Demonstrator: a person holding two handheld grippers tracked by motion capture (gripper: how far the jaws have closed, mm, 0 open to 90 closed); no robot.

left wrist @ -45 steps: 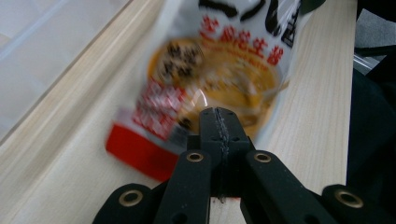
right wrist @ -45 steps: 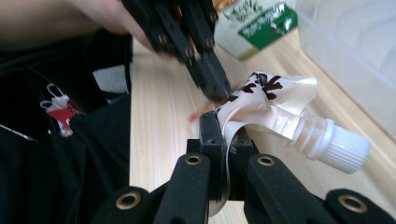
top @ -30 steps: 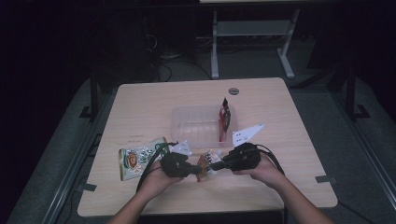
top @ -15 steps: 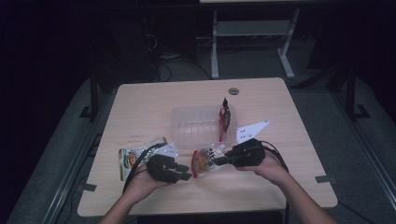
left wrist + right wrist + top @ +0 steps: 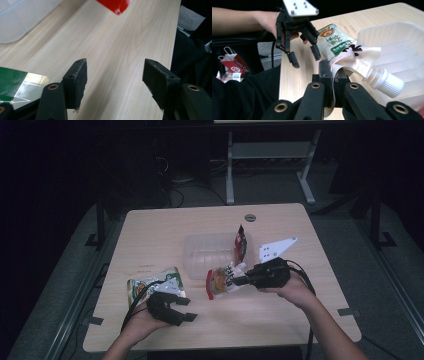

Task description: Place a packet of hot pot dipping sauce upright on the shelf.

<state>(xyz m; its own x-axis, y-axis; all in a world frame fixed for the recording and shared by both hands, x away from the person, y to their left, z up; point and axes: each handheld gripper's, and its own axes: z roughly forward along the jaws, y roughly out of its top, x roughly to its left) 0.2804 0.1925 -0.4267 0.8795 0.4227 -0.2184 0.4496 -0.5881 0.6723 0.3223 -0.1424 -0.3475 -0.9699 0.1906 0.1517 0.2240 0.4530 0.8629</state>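
From above, one wooden surface (image 5: 150,235) carries one clear plastic tray (image 5: 207,255) near its middle, with one dark red packet (image 5: 241,242) standing upright at the tray's right end. One green snack bag (image 5: 150,287) lies flat toward the near left. Two grippers are at work. The right gripper (image 5: 240,279) holds one spouted pouch (image 5: 222,281) clear of the surface, just in front of the tray. The left gripper (image 5: 186,310) hovers beside the green bag, well apart from the pouch; its fingers have just been opening, and nothing sits between them.

Along the left gripper's own view, its two black fingers (image 5: 78,77) stand wide apart over bare wood. A corner of the green bag (image 5: 17,82) lies at the lower left, a corner of the tray (image 5: 20,17) at the upper left, and a red corner of the pouch (image 5: 116,5) hangs at the top edge.

Along the right gripper's view, its fingers (image 5: 325,75) are clamped together on the pouch's (image 5: 357,58) edge; the one white screw cap (image 5: 384,81) points to the right, in front of the tray (image 5: 397,40). The green bag (image 5: 332,38) lies behind it, and the left gripper (image 5: 305,58) hangs open over the near edge of the surface.
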